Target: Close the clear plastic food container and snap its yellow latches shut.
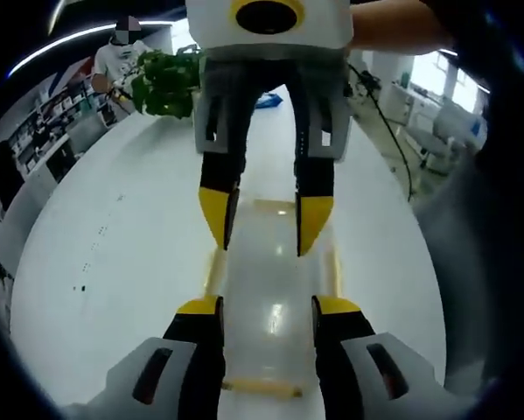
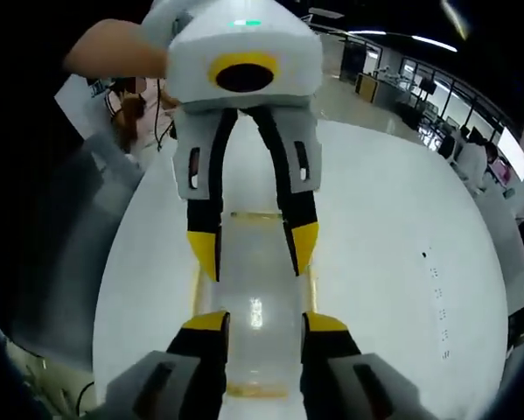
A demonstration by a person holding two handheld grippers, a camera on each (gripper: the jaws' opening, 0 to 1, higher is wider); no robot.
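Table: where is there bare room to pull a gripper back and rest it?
The white table lies bare on both long sides of the clear container. In the left gripper view the wide patch runs from the container toward the green plant. It is crowded over the container, where the left gripper and the right gripper face each other.

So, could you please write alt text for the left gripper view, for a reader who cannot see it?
Two yellow-tipped grippers face each other over a clear plastic food container with yellow latches, on a white table: the left gripper rises from the bottom, the right gripper reaches down from the top, both with jaws apart. A green plant stands at the table's far end.
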